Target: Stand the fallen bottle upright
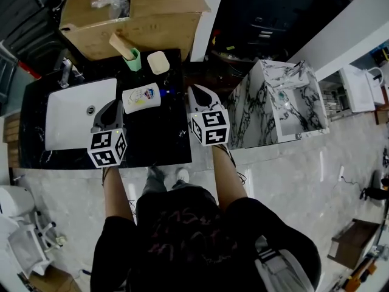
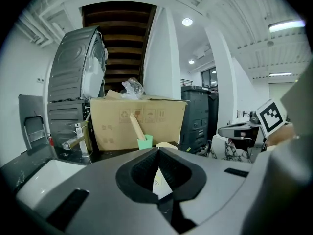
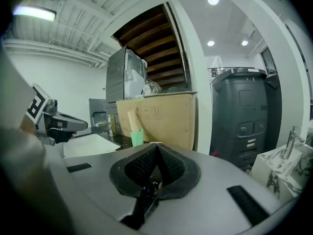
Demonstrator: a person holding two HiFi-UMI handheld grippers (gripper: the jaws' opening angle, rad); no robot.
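A white bottle [image 1: 141, 97] with a blue cap lies on its side on the black countertop [image 1: 152, 139], just right of the white sink [image 1: 67, 117]. My left gripper [image 1: 113, 107] hovers right beside the bottle's left end with its jaws shut and nothing between them. In the left gripper view a sliver of the white bottle [image 2: 157, 182] shows below the closed left gripper [image 2: 158, 151]. My right gripper [image 1: 197, 91] is at the counter's right edge, a short way right of the cap, also shut and empty. In its own view the right gripper [image 3: 156, 146] has its pads together.
Behind the bottle stand a green cup [image 1: 133, 59] holding a wooden stick and a beige soap dish [image 1: 158, 62]. A big cardboard box [image 1: 137, 11] blocks the back. A faucet [image 1: 65, 73] sits behind the sink. A marble vanity unit [image 1: 249, 111] stands to the right.
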